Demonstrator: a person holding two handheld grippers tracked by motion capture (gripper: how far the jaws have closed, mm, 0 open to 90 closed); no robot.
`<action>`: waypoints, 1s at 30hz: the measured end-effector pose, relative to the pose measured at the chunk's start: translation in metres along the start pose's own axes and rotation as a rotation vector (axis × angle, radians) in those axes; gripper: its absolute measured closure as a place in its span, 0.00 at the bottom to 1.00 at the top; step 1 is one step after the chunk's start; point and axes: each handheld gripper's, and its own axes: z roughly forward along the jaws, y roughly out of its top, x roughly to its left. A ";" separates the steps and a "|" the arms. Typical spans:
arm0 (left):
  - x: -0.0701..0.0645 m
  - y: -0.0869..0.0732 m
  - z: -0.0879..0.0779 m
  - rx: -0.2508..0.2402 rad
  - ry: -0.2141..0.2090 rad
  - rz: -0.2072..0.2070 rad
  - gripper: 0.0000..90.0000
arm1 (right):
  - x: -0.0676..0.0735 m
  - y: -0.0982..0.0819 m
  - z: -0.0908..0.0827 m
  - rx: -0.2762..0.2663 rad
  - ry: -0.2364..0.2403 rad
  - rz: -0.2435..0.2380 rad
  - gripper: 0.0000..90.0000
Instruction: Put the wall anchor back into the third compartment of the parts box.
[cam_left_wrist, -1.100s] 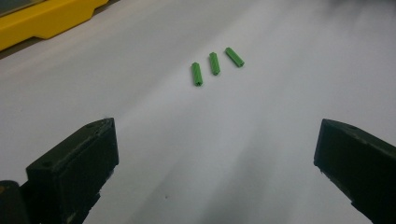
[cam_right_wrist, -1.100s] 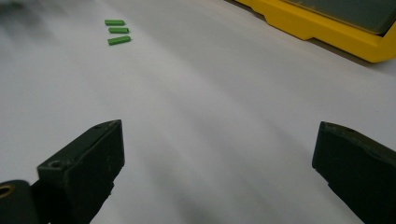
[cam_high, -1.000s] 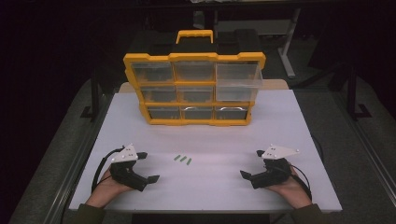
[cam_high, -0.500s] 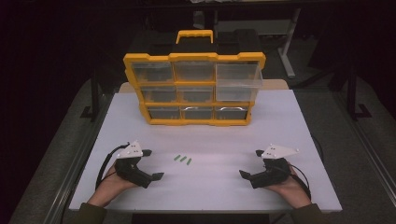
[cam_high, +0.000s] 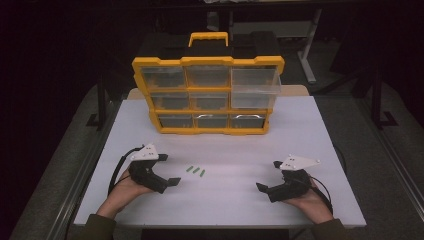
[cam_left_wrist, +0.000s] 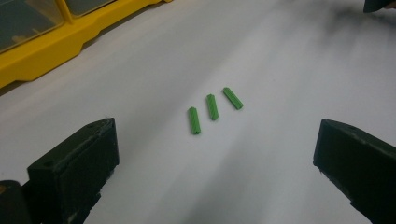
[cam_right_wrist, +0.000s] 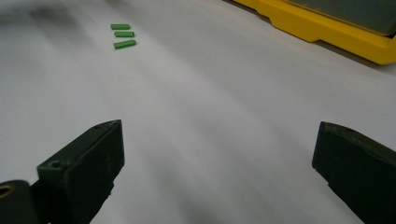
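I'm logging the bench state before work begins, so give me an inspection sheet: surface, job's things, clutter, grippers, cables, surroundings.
Surface: white table, flat and bare apart from the items below.
Job's things: three green pegs lying side by side, apart from each other, between the grippers and nearer the left one; yellow drawer organizer upright at the far edge, top-right drawer pulled out a little.
Clutter: nothing seen.
Grippers: left gripper open, aimed at the pegs, holding nothing; right gripper open, holding nothing.
Cables: a black cable loops beside the left hand; another trails behind the right.
Surroundings: dark room, grey floor, metal table legs behind.
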 end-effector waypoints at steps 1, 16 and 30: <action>0.000 0.001 0.001 0.004 0.000 -0.002 0.00 | 0.000 0.001 0.000 0.000 -0.001 0.002 0.02; 0.003 0.020 0.018 0.007 -0.007 0.000 0.00 | 0.001 0.003 0.004 0.002 0.007 -0.010 0.02; 0.008 0.039 0.045 0.029 -0.012 0.027 0.08 | 0.001 0.003 0.004 0.003 0.012 -0.009 0.02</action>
